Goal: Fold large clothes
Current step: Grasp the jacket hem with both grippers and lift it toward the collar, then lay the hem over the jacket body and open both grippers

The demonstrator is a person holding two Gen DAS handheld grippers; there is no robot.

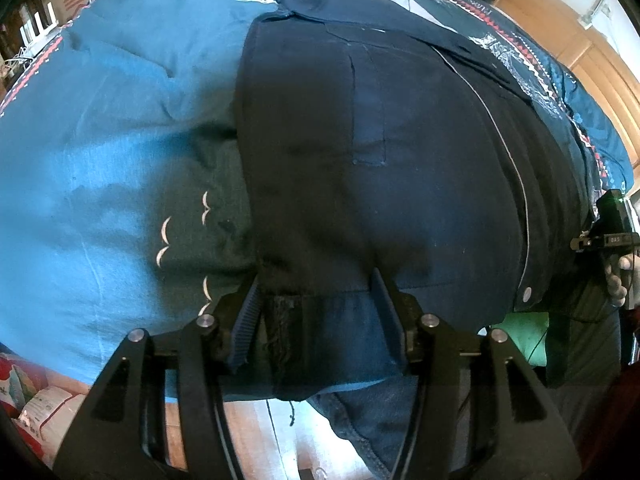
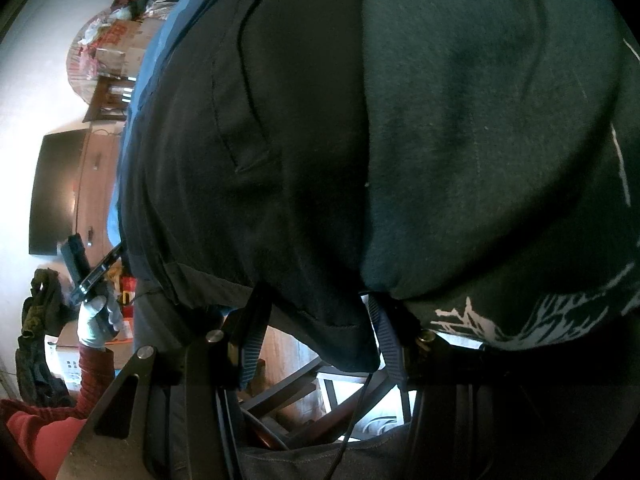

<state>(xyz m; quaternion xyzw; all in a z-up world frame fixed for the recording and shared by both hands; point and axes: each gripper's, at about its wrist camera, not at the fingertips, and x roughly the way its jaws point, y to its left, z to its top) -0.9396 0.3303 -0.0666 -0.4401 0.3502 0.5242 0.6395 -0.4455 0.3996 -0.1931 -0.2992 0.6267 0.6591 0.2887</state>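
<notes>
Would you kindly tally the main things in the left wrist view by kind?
Navy shirt: 1
Blue printed bedspread: 1
Claws: 2, left claw and right claw
Total: 4

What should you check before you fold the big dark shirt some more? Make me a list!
1. Left gripper open around the shirt's hem: ok, fingers apart with cloth between them.
2. Right gripper open at the shirt's other edge: ok.
3. Cloth pinched yet: not ok, neither gripper has closed.
4. Dark shirt lying flat on the blue bedspread: ok in the left view.
5. Hem on the bed: not ok, it hangs over the edge.
6. Sleeves tucked in: cannot tell.
</notes>
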